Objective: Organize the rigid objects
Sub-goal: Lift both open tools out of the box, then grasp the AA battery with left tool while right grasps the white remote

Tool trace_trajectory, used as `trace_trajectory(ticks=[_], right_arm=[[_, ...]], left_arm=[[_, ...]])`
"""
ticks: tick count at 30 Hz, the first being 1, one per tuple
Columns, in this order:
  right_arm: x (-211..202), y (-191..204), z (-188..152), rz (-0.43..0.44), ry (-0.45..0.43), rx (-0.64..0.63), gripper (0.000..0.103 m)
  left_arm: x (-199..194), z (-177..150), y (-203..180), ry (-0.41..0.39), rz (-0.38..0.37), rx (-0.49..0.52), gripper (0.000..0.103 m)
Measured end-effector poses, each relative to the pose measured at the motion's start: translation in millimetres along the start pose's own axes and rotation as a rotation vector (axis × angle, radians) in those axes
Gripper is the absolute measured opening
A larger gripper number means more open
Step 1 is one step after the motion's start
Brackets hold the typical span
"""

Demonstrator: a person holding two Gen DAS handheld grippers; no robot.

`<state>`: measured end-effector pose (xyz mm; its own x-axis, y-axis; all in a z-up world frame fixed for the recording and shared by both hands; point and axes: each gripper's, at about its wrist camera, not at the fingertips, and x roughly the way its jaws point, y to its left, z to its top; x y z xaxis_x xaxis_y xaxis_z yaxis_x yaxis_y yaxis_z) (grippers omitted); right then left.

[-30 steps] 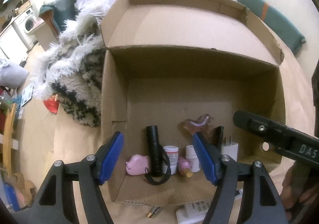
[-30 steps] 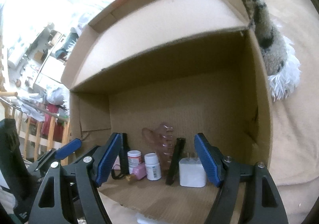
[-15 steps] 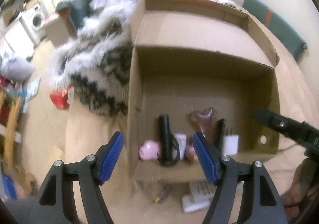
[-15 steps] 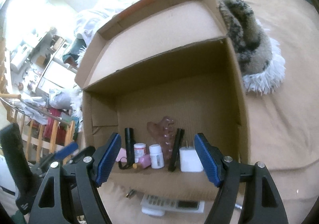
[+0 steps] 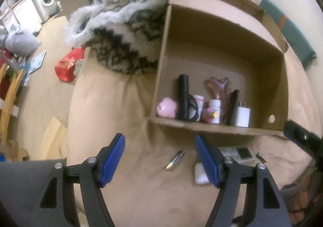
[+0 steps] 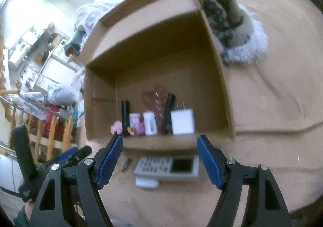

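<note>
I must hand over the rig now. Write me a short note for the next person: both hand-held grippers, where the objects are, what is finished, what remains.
Left hand-held gripper: open, empty, above the bed cover.
Right hand-held gripper: open, empty, above the remote control.
Done: in the cardboard box, lined along the near wall, are a pink toy, flashlight, two small bottles, hair claw, black case and white charger.
Left: remote control, white case under it, small metal pieces in front of the box.
</note>
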<state>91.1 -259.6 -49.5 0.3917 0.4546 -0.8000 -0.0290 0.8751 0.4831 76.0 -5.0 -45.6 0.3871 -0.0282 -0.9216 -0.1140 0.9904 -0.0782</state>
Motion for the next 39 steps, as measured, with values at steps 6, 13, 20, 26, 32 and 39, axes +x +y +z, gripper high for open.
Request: trace_trajectory(ticks=[6,13,20,26,32,39], right_arm=[[5.8,-5.5,-21.5,-0.024,0.044,0.024,0.08],[20.6,0.9,-24.9,-0.04,0.083,0.016,0.08],[40.0,-0.1,-21.3,-0.039,0.127,0.039,0.08],[43.9,-12.8,-19.0,-0.035,0.139,0.097,0.08],[56.6,-32.1,-17.4,-0.01,0.187,0.195,0.086],[88.0,-54.2,-32.4,0.03,0.301,0.357,0.086]], left_arm=[[5.4,-11.7,1.8,0.022,0.015,-0.007,0.069],[29.5,-17.0,3.1,0.097,0.006,-0.051,0.069],[71.4,-22.8,-7.1,0.215,-0.027,-0.045,0.061],[100.4,-32.9,-29.7,0.286,-0.01,0.066,0.035],[102.2,-33.3,-34.0,0.285,-0.004,0.101,0.009],[84.7,-22.4,-24.7,0.238,-0.031,0.052,0.009]])
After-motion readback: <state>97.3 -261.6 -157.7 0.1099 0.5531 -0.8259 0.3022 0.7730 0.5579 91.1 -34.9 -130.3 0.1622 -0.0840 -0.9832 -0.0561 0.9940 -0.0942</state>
